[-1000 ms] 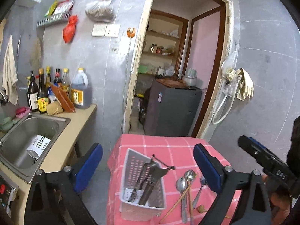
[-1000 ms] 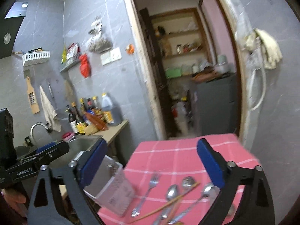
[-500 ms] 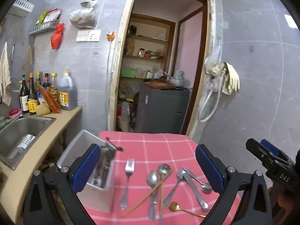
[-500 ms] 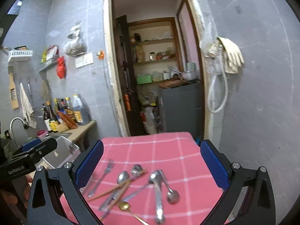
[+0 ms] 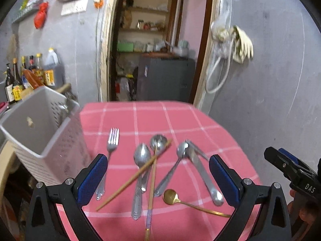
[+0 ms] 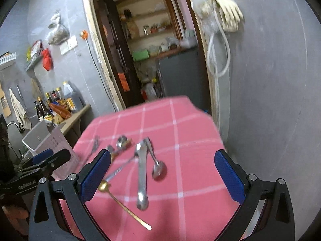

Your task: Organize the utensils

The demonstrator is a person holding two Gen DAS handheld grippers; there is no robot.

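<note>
Two grippers are hovering over the pink checked tablecloth (image 5: 180, 120), and we are holding both the left gripper (image 5: 158, 177) and the right gripper (image 6: 162, 173) spread wide with nothing between the fingers. The utensils are lying loose ahead of us: the fork (image 5: 112, 140) pointing its tines away, long axis front to back, beside the grey basket (image 5: 40, 132); the gold spoon (image 5: 172, 196) pointing its handle right.

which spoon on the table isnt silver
The small gold spoon, lying nearest the camera with its thin handle running right. The other spoons are plain silver metal and larger.
</note>
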